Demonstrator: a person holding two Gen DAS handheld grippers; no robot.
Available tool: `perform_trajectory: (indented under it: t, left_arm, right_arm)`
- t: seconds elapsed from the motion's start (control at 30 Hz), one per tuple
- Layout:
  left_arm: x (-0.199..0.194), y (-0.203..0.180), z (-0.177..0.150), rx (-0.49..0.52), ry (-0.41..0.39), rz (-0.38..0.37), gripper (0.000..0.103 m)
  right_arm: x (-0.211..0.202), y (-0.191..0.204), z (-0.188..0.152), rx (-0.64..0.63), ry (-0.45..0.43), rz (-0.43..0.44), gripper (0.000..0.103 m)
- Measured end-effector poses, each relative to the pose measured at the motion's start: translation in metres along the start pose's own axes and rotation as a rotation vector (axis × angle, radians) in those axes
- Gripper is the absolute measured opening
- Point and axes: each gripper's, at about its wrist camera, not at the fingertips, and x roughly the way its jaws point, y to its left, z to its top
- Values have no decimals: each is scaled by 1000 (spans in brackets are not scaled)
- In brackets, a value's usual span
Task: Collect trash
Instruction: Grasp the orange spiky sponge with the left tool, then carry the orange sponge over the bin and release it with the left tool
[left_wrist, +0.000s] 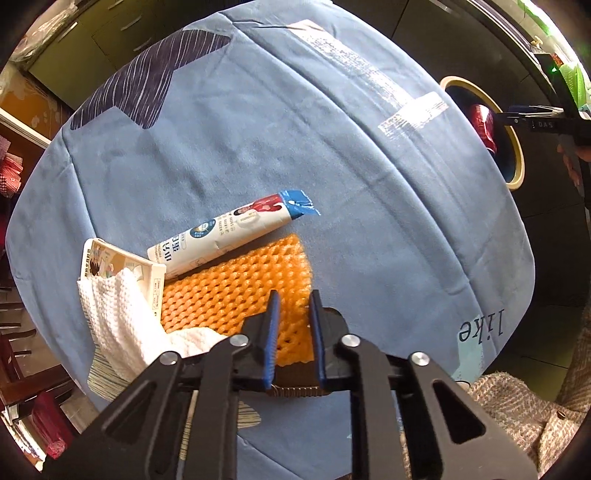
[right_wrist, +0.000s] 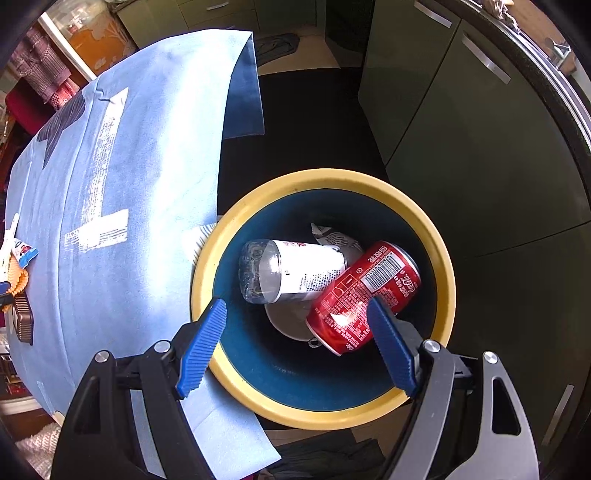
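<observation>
Left tongs (left_wrist: 293, 306): jaws narrowly parted, straddling the near edge of the orange net (left_wrist: 236, 291). Pads look just short of the foam on both sides, so I log them as released; contact is hard to judge from this angle.

Bench (left_wrist: 258, 147), blue cloth. Remaining trash sits at 7–9 o'clock in the left view:
- net, flat, its near corner hidden under the tongs.
- tube (left_wrist: 229, 232), lying across the net's far edge, blue crimped end toward 2 o'clock.
- carton (left_wrist: 122, 266), at 9 o'clock, tilted, touching the tube's cap end; print too small to read.
- white cloth (left_wrist: 122, 325), draped over the carton's near side and running down behind the left tongs' frame; its lower end is cut off.

Right tongs (right_wrist: 297, 310): wide apart, gripping nothing, hovering over the bin (right_wrist: 448, 295).

Bin, yellow rim, blue inside, just off the bench edge. Contents:
- red can (right_wrist: 354, 295), on its side, partly masked by the right-hand pad.
- bottle (right_wrist: 291, 271), clear with white label, on its side, cap end hidden under the can.
- a crumpled wrapper (right_wrist: 332, 236) behind both, mostly covered.
- a pale round patch below them: bin floor or a lid, cannot tell.

In the left view the bin appears at 3 o'clock, rim half cut by the right tongs' body.
</observation>
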Motion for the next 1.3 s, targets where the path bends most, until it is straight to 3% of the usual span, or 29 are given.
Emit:
perform_trajectory:
  t: [0.23,0.57,0.8,1.07,1.3]
  left_arm:
    - [-22,-6,-3,18,-31,-14,10]
    - [-95,-47,17,121,-192,-75,10]
    - [-108,-128,59,272,-258,-121,10]
    - [-94,-221,112,422,-262,-169,10]
    - [-75,-307,157,518,-297,-263,10]
  right_arm:
    - [-6,3,-6,-9,-11,14,78]
    - [-14,-6,-17,-14,-15,-4,78]
    - [-28,-25,-35,3,-33,-19,78]
    - [-38,-57,-66,33,-44,-24,78]
    - [-48,-98,-88,90,-52,-44,78]
